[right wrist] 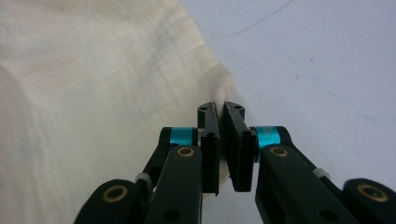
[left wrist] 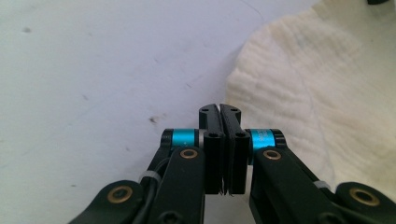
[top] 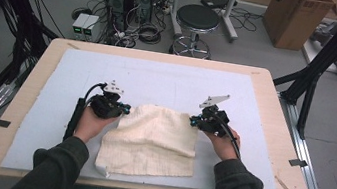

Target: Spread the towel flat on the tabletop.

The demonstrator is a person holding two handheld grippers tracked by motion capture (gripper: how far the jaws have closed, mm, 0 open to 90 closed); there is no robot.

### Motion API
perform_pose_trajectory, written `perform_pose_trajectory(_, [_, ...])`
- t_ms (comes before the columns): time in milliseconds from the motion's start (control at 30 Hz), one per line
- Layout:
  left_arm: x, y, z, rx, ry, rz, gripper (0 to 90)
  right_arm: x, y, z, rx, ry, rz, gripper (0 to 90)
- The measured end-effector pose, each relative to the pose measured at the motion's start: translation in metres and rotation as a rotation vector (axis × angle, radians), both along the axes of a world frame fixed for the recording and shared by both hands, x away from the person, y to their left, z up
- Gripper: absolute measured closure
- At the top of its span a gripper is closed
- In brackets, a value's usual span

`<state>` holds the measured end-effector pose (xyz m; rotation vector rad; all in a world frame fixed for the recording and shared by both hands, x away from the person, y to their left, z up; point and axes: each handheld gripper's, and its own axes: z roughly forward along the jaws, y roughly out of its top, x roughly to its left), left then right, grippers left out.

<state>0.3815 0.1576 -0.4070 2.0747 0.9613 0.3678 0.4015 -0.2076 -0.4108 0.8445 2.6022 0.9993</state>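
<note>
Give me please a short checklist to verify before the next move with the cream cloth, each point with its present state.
1. Right tool grips the cloth: ok, a corner of fabric is pinched between its jaws.
2. Left tool grips the cloth: cannot tell; its jaws are shut at the cloth's edge, but no fabric shows between them.
3. Both tools sit at the cloth's far corners: ok in the high view.
4. Cloth lies wholly on the white mat: ok.
5. Cloth is flat: not ok, the near left corner is folded and the surface is wrinkled.
</note>
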Motion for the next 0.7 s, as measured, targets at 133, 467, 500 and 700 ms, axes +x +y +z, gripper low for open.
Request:
perform_pose_trajectory(133, [0.016,0.012,0.004,-0.057,-0.043,0.108,88.0,0.017,0.001,0.016,0.015,-0.017,-0.035,85.4])
perform_pose_trajectory(467, [0.058,0.034,0.018,-0.134,-0.121,0.289,70.6,0.074,0.019,0.036,-0.002,-0.056,-0.182,63.1])
perform_pose_trajectory(500, [0.055,0.036,0.018,-0.125,-0.113,0.272,67.5,0.072,0.02,0.034,-0.014,-0.042,-0.171,61.7])
perform_pose_trajectory(700, [0.025,0.045,0.017,-0.135,-0.111,0.169,60.7,0.043,0.02,0.029,0.004,-0.024,-0.077,58.8])
